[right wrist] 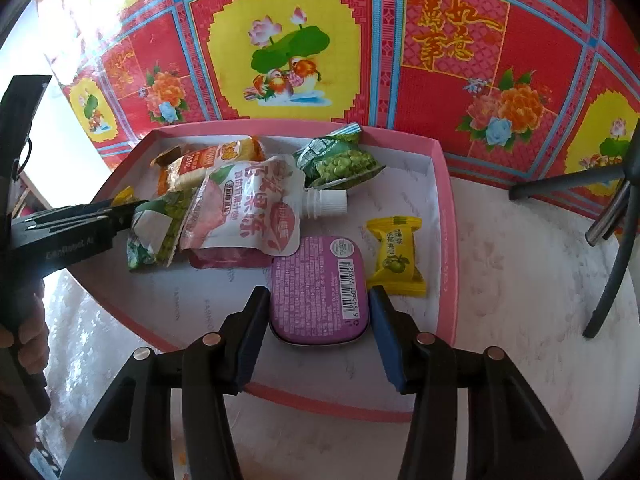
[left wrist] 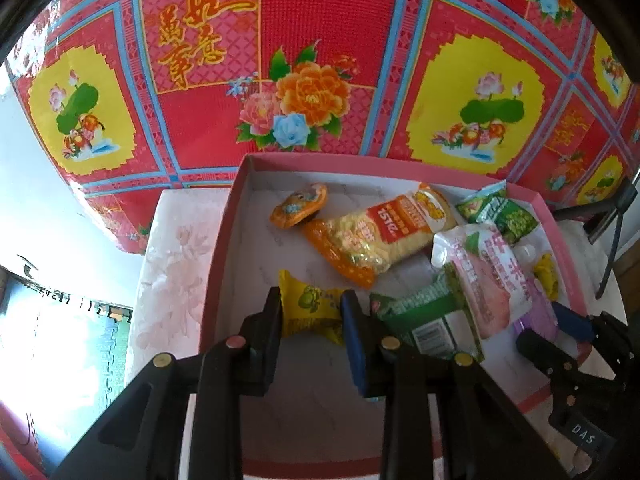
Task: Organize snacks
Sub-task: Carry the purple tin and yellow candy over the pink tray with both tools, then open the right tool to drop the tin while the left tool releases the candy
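A pink-rimmed box (left wrist: 224, 240) (right wrist: 444, 184) holds several snacks. In the left wrist view my left gripper (left wrist: 312, 320) is shut on a yellow candy packet (left wrist: 310, 312) low inside the box. Beside it lie a green packet (left wrist: 424, 316), a pink jelly pouch (left wrist: 488, 276), a yellow-orange noodle bag (left wrist: 380, 236) and a small orange packet (left wrist: 298, 206). In the right wrist view my right gripper (right wrist: 316, 320) is open, its fingers on either side of a purple tin (right wrist: 318, 288) lying in the box. A second yellow candy (right wrist: 396, 256) lies right of the tin.
A green pea packet (right wrist: 340, 160) lies at the box's far side. The box sits on a pale floral table (right wrist: 520, 280) against a red patterned cloth (left wrist: 320, 60). Grey tripod legs (right wrist: 608, 208) stand at the right. The left gripper shows in the right wrist view (right wrist: 120, 210).
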{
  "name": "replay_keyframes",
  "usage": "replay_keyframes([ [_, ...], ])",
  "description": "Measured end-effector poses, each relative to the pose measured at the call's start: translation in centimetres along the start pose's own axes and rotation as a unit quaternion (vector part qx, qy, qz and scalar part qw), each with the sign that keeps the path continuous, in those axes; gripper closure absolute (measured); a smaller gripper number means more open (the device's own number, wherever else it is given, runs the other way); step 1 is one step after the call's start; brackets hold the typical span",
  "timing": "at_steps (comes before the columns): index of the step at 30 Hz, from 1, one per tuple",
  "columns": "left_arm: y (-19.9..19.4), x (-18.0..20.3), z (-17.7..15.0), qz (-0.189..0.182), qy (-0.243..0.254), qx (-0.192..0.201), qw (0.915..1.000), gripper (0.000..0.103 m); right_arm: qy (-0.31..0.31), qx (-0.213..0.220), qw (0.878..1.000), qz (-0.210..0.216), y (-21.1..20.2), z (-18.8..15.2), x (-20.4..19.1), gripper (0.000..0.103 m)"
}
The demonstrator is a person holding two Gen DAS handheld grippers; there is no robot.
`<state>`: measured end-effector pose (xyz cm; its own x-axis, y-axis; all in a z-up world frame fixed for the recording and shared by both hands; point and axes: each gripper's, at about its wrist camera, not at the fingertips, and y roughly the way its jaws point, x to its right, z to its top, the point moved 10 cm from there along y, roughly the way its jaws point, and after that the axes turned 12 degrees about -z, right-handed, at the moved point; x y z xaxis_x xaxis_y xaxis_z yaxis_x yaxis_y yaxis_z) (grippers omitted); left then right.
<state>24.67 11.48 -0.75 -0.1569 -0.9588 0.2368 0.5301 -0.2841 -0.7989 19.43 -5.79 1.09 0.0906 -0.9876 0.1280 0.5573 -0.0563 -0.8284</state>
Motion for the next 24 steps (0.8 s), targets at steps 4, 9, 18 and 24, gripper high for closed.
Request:
replay_keyframes([
  [4, 0.9, -0.3, 0.9, 0.008, 0.006, 0.000, 0.9999, 0.073, -0.006, 0.006, 1.000, -0.002, 0.1, 0.0, -0.1, 0.052],
  [9, 1.2, 0.3, 1.2, 0.016, 0.012, -0.006, 0.9998, 0.073, -0.009, 0.010, 1.000, -0.002, 0.2, 0.1, -0.4, 0.052],
  [18, 0.5, 0.8, 0.8, 0.013, -0.001, -0.017, 0.9998, 0.061, 0.001, 0.012, 1.000, 0.018, -0.8, -0.2, -0.1, 0.039],
  [24, -1.0, 1.2, 0.3, 0.001, -0.007, -0.008, 0.9999, 0.056, 0.001, 0.030, 0.999, 0.012, -2.2, 0.0, -0.1, 0.025],
])
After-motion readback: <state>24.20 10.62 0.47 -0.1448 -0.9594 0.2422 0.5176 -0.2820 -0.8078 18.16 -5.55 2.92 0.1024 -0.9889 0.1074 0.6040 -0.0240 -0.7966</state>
